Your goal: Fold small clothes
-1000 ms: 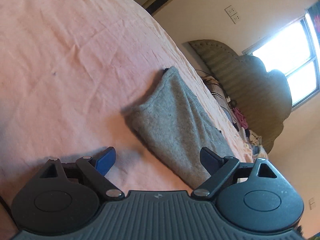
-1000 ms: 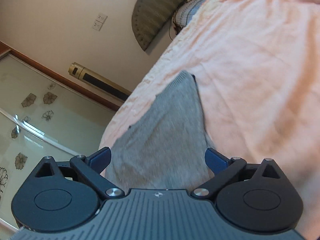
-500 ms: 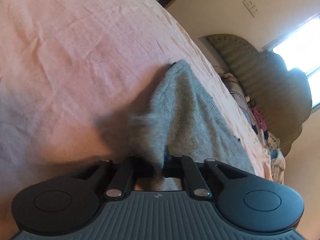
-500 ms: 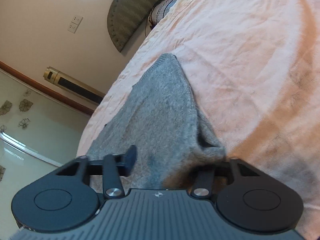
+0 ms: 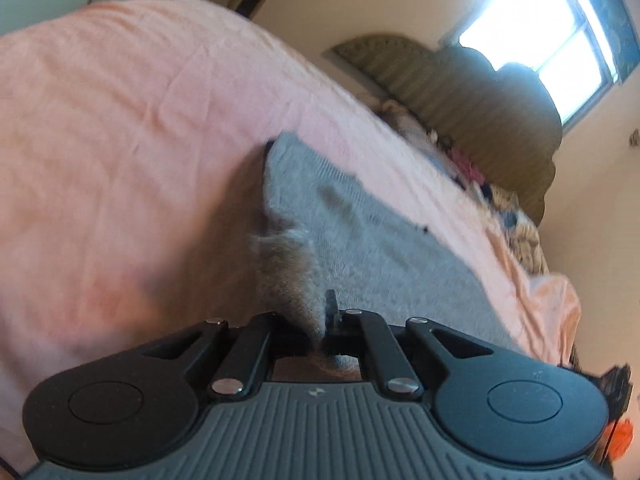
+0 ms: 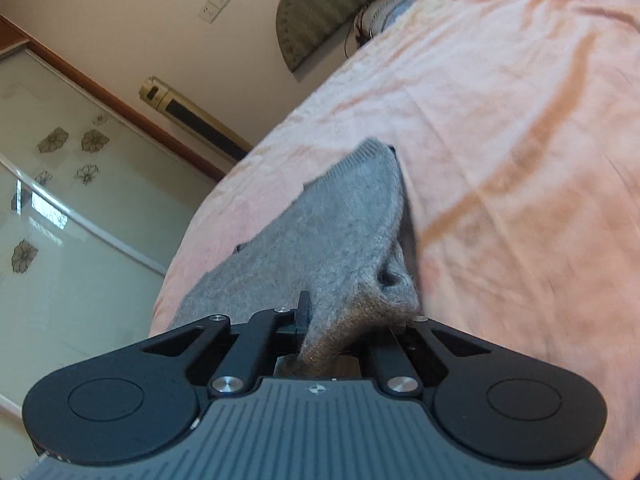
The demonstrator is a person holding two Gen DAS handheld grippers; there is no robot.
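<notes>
A grey knit garment [image 5: 360, 232] lies on a pink bedsheet [image 5: 120, 140]. My left gripper [image 5: 320, 320] is shut on the garment's near corner, which bunches up between the jaws and lifts off the sheet. In the right wrist view the same grey garment [image 6: 340, 220] runs away from me. My right gripper [image 6: 320, 324] is shut on its other near corner, and the cloth drapes over the right finger and hides it. The far end of the garment still rests on the pink bedsheet [image 6: 520, 140].
A padded green headboard [image 5: 480, 92] and a pile of clothes [image 5: 500, 200] stand at the bed's far end under a bright window [image 5: 560, 40]. The right wrist view shows a glass wardrobe door [image 6: 60, 200], a gold floor-standing unit [image 6: 192, 120] and a wall socket [image 6: 214, 6].
Both grippers went from wide open around the garment's near edge to shut on its corners. The pinched cloth has since risen off the sheet and both views have tilted up.
</notes>
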